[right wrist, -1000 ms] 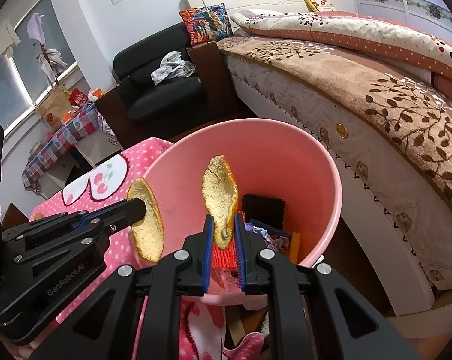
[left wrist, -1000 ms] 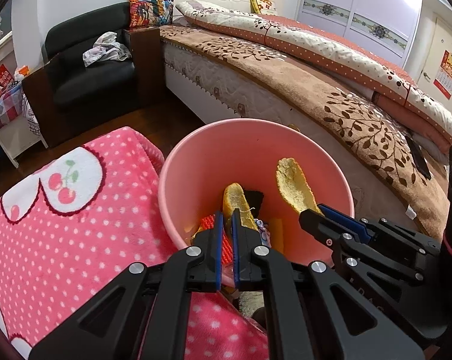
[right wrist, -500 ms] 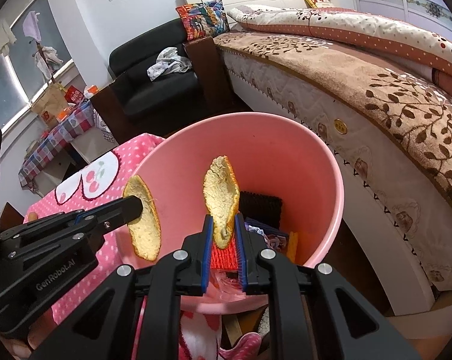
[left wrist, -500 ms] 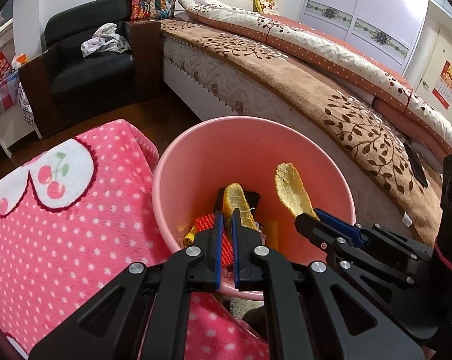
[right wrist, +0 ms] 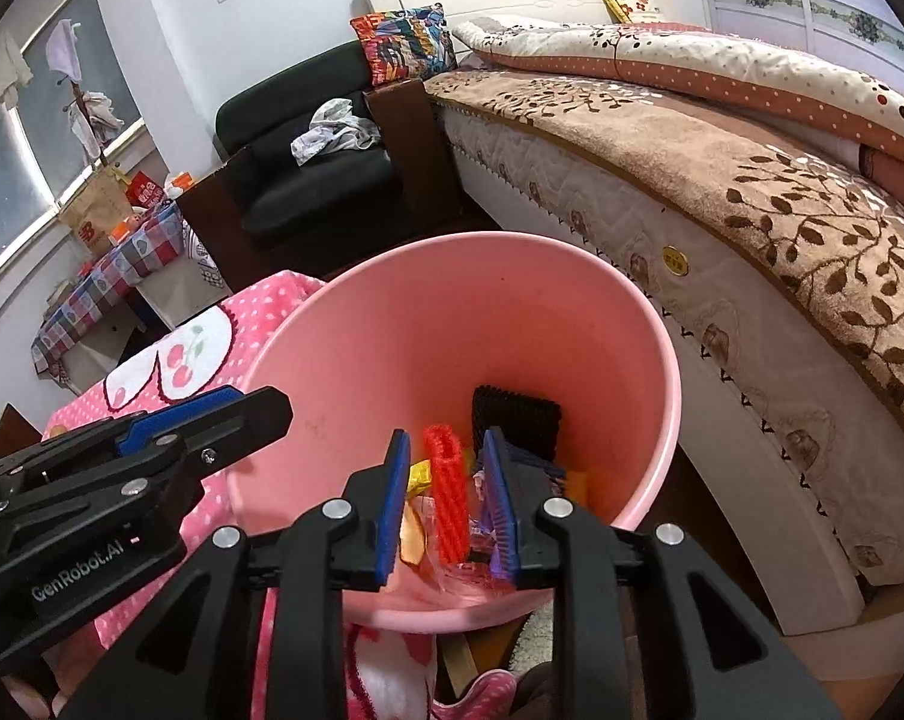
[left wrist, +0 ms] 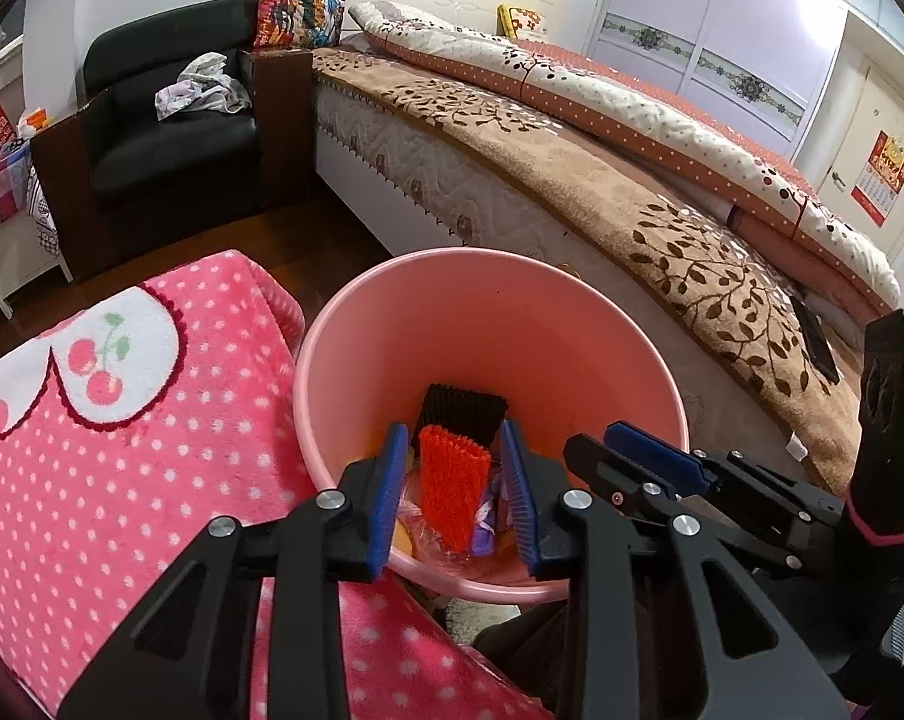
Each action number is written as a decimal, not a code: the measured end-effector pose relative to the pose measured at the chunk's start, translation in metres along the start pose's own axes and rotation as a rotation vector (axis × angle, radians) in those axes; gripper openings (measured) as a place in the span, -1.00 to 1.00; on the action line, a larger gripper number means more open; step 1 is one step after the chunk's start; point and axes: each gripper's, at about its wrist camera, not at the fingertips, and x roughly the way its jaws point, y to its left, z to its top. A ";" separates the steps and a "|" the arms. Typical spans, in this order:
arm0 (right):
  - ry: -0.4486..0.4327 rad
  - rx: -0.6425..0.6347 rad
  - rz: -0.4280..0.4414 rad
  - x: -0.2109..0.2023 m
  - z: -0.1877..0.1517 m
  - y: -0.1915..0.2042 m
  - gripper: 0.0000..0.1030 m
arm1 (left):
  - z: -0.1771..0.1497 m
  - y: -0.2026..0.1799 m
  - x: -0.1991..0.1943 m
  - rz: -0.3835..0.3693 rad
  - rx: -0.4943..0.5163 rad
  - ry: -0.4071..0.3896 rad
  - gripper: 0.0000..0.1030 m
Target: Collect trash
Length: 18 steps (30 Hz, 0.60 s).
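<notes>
The pink bucket (left wrist: 632,354) stands on the floor between the pink cherry blanket (left wrist: 122,450) and the side of the bed (left wrist: 572,180), its rim touching the blanket's edge. Down inside it lies a heap of trash: an orange ribbed piece (left wrist: 452,492) standing nearly upright, a black ribbed piece (left wrist: 461,414) leaning on the far wall behind it, a yellow scrap (right wrist: 419,474), bits of purple wrapper (left wrist: 482,534) and clear plastic. How deep the heap goes is hard to tell.

Both grippers hang over the near rim, pointing down into the bucket. The left gripper (left wrist: 455,468) has its jaws spreading apart, blue pads wide, with nothing gripped between them; only the trash below shows through the gap. The right gripper (right wrist: 443,462) is also opening, less widely, and it too has nothing in its grasp. The two sit just beside each other.

Beyond the bucket, a black armchair (left wrist: 170,138) holds crumpled clothes (left wrist: 200,87).
</notes>
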 end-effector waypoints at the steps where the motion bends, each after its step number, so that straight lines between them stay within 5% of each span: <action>1: -0.003 -0.002 0.001 -0.002 0.000 0.001 -0.51 | 0.000 0.000 -0.001 0.000 0.000 -0.003 -0.37; 18: -0.088 -0.064 0.024 -0.039 -0.008 0.021 -0.15 | -0.011 0.002 -0.048 0.054 0.024 -0.112 -0.37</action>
